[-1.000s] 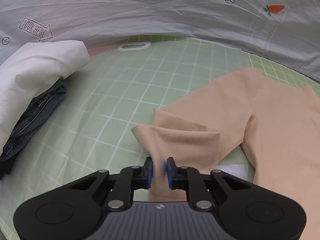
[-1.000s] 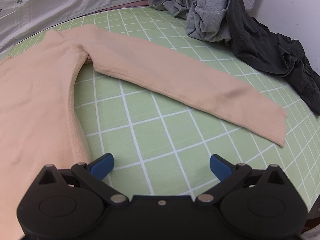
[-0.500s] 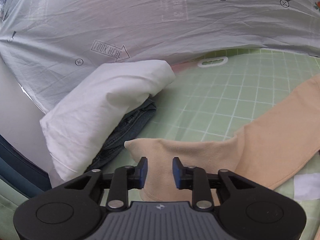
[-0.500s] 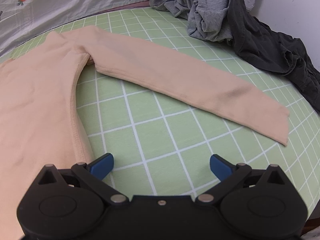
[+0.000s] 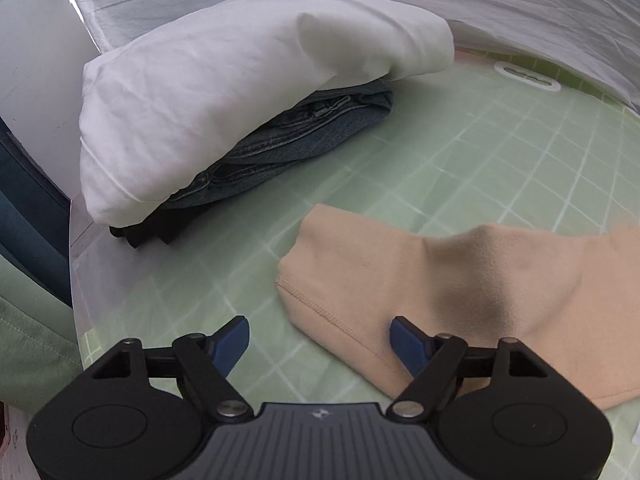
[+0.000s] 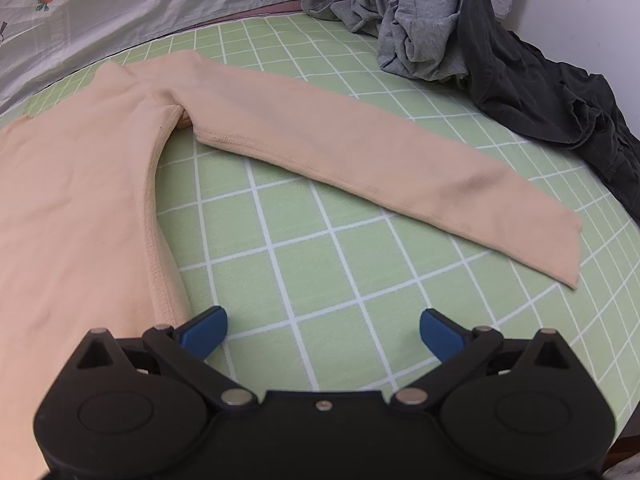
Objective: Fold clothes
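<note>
A peach long-sleeved shirt (image 6: 72, 208) lies flat on the green grid mat (image 6: 320, 264). One sleeve (image 6: 360, 160) stretches out to the right in the right wrist view. The other sleeve's cuff (image 5: 360, 280) lies on the mat in the left wrist view, just ahead of my left gripper (image 5: 318, 328). Its jaws are opening; the cuff's edge reaches in between them by the right finger (image 5: 404, 336), and no pad presses on it. My right gripper (image 6: 322, 316) hangs open over bare mat, beside the shirt's side seam, holding nothing.
A folded stack, white cloth (image 5: 240, 92) on top of jeans (image 5: 304, 136), sits at the mat's left end near the table edge (image 5: 76, 280). A heap of grey and dark clothes (image 6: 460, 36) lies at the back right. A grey printed sheet (image 6: 140, 4) runs behind the mat.
My left gripper carried the cuff out to the left toward the folded stack, then opened and let it drop flat on the mat. The right gripper stayed put.
</note>
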{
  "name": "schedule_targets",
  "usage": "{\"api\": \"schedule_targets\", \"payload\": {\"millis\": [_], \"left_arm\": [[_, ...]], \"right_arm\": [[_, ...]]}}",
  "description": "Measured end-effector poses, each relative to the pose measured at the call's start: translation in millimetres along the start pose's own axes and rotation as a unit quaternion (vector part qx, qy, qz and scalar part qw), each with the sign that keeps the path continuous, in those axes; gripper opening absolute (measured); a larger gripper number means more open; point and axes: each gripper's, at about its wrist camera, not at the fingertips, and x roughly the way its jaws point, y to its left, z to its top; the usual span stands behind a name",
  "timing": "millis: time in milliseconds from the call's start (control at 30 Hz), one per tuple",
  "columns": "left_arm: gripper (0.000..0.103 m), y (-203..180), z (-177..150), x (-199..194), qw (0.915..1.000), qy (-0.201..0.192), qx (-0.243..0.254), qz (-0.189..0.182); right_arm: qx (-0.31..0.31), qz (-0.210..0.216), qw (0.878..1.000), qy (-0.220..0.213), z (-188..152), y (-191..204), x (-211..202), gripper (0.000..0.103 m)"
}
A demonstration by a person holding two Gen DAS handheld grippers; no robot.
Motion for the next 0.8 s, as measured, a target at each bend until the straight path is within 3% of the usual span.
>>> {"api": "schedule_targets", "payload": {"millis": [67, 233, 400, 800], "left_arm": [[0.085, 0, 6, 6, 1.0000, -0.003, 0.004, -0.001], [0.091, 11, 15, 15, 0.9985, 0.027, -0.047, -0.011], [0.094, 4, 5, 9, 0.9991, 0.004, 0.015, 0.040], [0.097, 30, -18, 2, 0.9952, 0.021, 0.006, 0.095]], "right_arm": [[0.002, 0.003, 1.000, 0.001, 1, 0, 1, 0.103], [-0.001, 0.003, 1.000, 0.001, 2, 3, 1, 0.103], [0.007, 0.007, 1.000, -0.001, 0, 1, 1, 0.103], [0.016, 0.024, 1.000, -0.006, -6, -1, -1, 0.103]]}}
